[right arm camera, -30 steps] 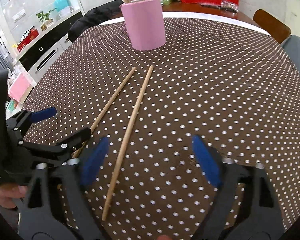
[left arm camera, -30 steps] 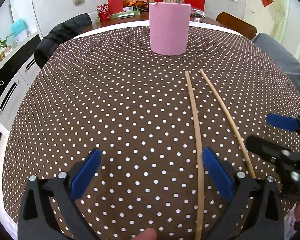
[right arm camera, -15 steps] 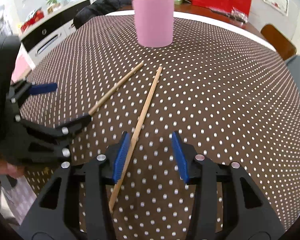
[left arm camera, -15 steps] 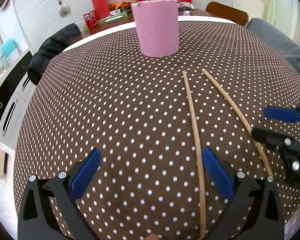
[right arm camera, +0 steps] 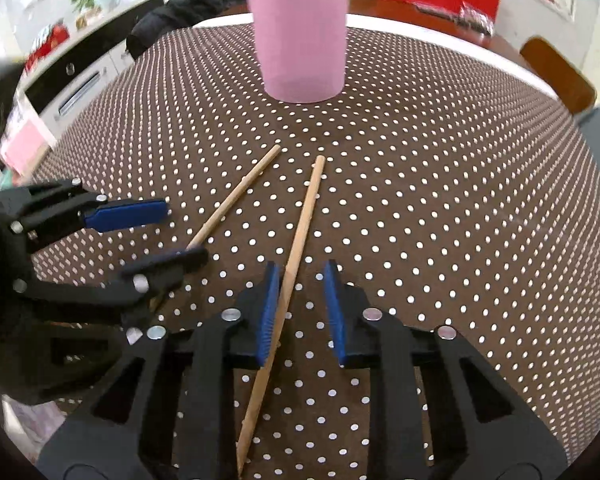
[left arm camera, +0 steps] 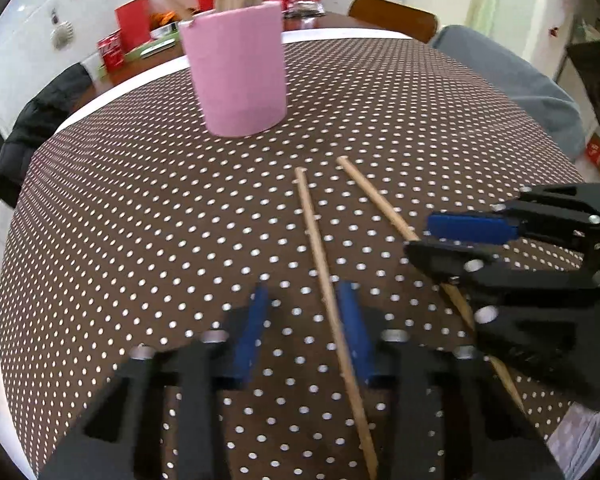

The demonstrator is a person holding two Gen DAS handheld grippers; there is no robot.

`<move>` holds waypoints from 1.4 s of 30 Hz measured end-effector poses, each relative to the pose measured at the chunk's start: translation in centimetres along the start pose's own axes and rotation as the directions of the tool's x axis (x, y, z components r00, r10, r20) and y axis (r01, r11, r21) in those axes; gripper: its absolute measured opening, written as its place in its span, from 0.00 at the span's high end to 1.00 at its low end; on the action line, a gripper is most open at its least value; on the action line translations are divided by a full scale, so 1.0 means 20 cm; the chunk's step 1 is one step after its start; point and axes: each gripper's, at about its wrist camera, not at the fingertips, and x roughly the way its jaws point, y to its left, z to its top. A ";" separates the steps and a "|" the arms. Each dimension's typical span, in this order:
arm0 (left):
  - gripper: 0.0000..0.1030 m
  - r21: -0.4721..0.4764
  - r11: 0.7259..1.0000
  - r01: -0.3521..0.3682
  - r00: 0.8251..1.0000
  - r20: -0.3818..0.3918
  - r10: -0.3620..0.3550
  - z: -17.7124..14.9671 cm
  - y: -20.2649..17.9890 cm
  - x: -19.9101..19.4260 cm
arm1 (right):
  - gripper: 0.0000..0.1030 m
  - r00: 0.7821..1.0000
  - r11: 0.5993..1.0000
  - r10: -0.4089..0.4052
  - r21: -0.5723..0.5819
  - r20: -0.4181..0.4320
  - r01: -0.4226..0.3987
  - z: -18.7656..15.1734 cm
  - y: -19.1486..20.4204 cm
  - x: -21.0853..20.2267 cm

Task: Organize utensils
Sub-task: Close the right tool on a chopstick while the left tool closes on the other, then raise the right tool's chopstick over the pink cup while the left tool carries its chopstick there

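**Both grippers narrowed over the two loose chopsticks**

Table: brown tablecloth (left arm camera: 140,220) with white dots. Pink cup (left arm camera: 236,68) stands upright toward the far side, several wooden sticks poking out of its top. Two wooden chopsticks lie flat on the cloth in front of it, far ends close together and just short of the cup, near ends spreading apart.

Left gripper (left arm camera: 304,320): jaws have just been closing, now narrow but with a gap between the blue pads. The left chopstick (left arm camera: 320,248) runs through that gap, lying against the right-hand pad; the other pad stands clear of it. Not clamped. View is motion-blurred at the fingers.

Right gripper (right arm camera: 300,304): jaws have also just been closing, pads apart by a small gap. The right chopstick (right arm camera: 300,236) passes between them, hugging the left-hand pad; the right-hand pad is off it. No clamp seen.

Each gripper shows at the edge of the other's view, low over the cloth, straddling its own stick.

Behind: a dark jacket (left arm camera: 40,120) over a chair, a wooden chair back (left arm camera: 392,16), red items on a second table.
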 end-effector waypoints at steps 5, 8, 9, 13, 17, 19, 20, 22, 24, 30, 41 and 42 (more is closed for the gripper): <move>0.95 -0.041 0.999 0.030 0.999 0.020 -0.029 -0.01 0.05 -0.01 | 0.94 1.000 1.000 0.027 0.008 0.004 -0.027 -0.01 -0.02 -0.01; 0.95 -0.095 0.995 0.029 0.998 0.059 -0.024 -0.03 0.09 -0.03 | 0.94 0.995 0.995 0.080 0.048 0.057 -0.082 -0.03 -0.08 -0.06; 0.95 -0.110 0.994 0.026 0.997 0.075 -0.018 -0.04 0.11 -0.05 | 0.94 0.994 0.994 0.084 0.057 0.071 -0.088 -0.04 -0.10 -0.08; 0.95 -0.179 0.984 0.026 0.988 0.157 0.003 -0.03 0.18 -0.14 | 0.94 0.986 0.989 0.108 0.090 0.130 -0.120 -0.04 -0.16 -0.14; 0.95 -0.234 0.972 0.029 0.968 0.249 0.031 -0.01 0.23 -0.25 | 0.94 0.968 0.982 0.130 0.105 0.212 -0.155 -0.02 -0.19 -0.22; 0.95 -0.256 0.965 0.047 0.954 0.298 0.032 0.01 0.25 -0.30 | 0.94 0.952 0.979 0.140 0.103 0.272 -0.173 -0.03 -0.20 -0.28; 0.95 -0.261 0.964 0.046 0.951 0.307 0.038 0.01 0.24 -0.31 | 0.94 0.945 0.979 0.141 0.101 0.294 -0.178 -0.02 -0.21 -0.30; 0.95 -0.275 0.960 0.055 0.938 0.343 0.044 0.02 0.25 -0.35 | 0.94 0.930 0.976 0.149 0.100 0.336 -0.192 -0.01 -0.22 -0.34; 0.95 -0.281 0.958 0.060 0.929 0.367 0.049 0.00 0.26 -0.38 | 0.94 0.916 0.975 0.150 0.099 0.371 -0.200 0.00 -0.22 -0.37; 0.95 -0.292 0.952 0.086 0.882 0.467 0.064 -0.01 0.26 -0.53 | 0.94 0.875 0.971 0.155 0.093 0.458 -0.221 0.06 -0.21 -0.47; 0.95 -0.266 0.945 0.189 0.734 0.677 0.044 0.26 0.35 -0.76 | 0.94 0.770 0.969 0.161 0.050 0.618 -0.242 0.32 -0.22 -0.63; 0.95 -0.258 0.945 0.202 0.719 0.694 0.036 0.28 0.36 -0.78 | 0.94 0.758 0.969 0.161 0.045 0.632 -0.243 0.35 -0.22 -0.65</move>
